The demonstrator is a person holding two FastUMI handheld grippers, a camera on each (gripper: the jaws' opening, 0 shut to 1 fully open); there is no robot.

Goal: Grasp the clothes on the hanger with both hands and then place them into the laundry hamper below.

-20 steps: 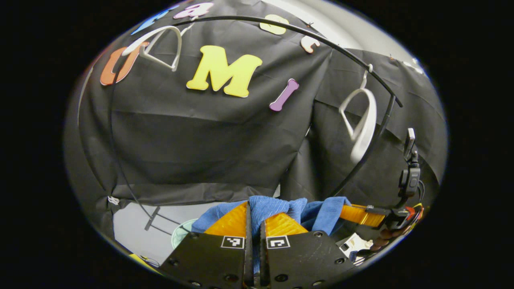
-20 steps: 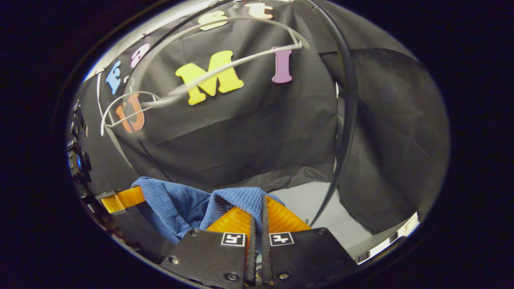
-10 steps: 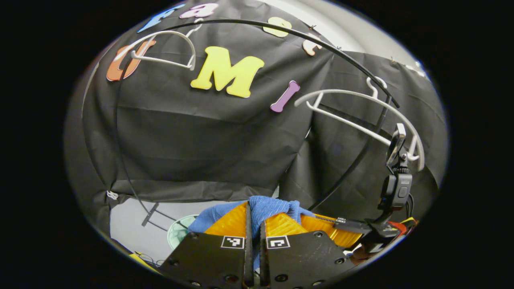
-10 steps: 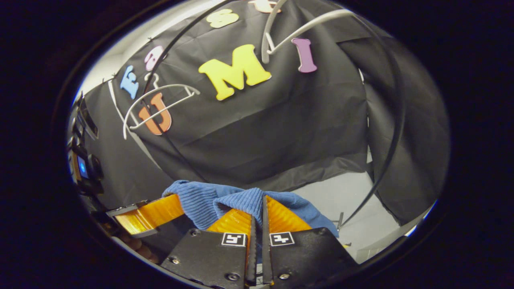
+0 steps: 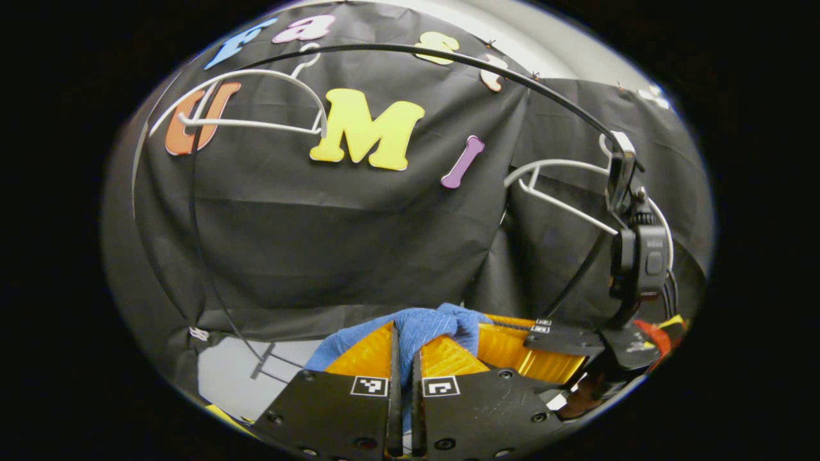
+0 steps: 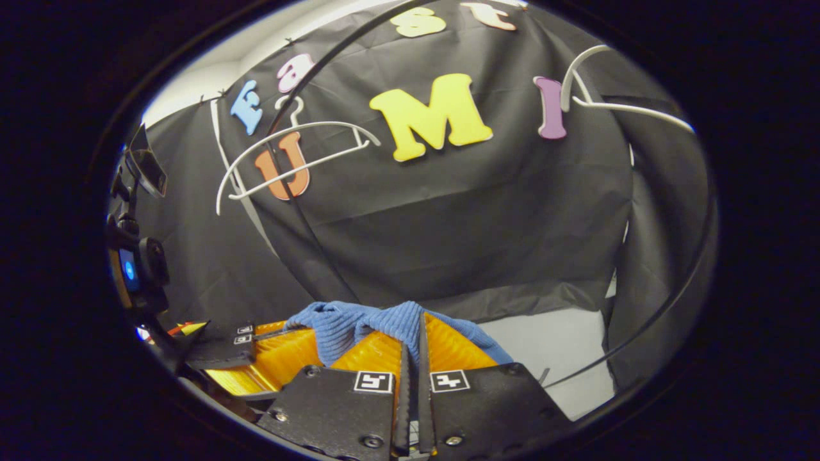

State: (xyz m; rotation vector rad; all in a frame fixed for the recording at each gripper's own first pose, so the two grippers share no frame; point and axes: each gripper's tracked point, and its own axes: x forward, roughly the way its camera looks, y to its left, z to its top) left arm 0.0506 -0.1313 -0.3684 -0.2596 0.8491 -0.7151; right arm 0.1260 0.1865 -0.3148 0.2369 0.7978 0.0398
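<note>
A blue knitted garment (image 5: 419, 323) bunches over my left gripper (image 5: 402, 339), whose two fingers are shut on a fold of it. The same blue garment (image 6: 359, 323) is pinched in my right gripper (image 6: 412, 339), also shut. Each gripper shows in the other's view, close alongside: the right gripper (image 5: 532, 346) at the lower right of the left gripper view, the left gripper (image 6: 256, 352) at the lower left of the right gripper view. Two bare white hangers (image 5: 256, 121) (image 5: 564, 198) hang from the black rail (image 5: 448, 56).
The black rail's curved uprights (image 5: 205, 256) (image 6: 666, 307) run down to a pale grey floor (image 5: 230, 378) (image 6: 564, 358). Black cloth forms the back wall. Both white hangers (image 6: 295, 160) (image 6: 628, 105) sit above the grippers.
Both grippers have drawn closer together, bunching the blue garment between them. The freed right-hand hanger has swung round on the rail. The green round thing on the floor has left the left gripper view.
</note>
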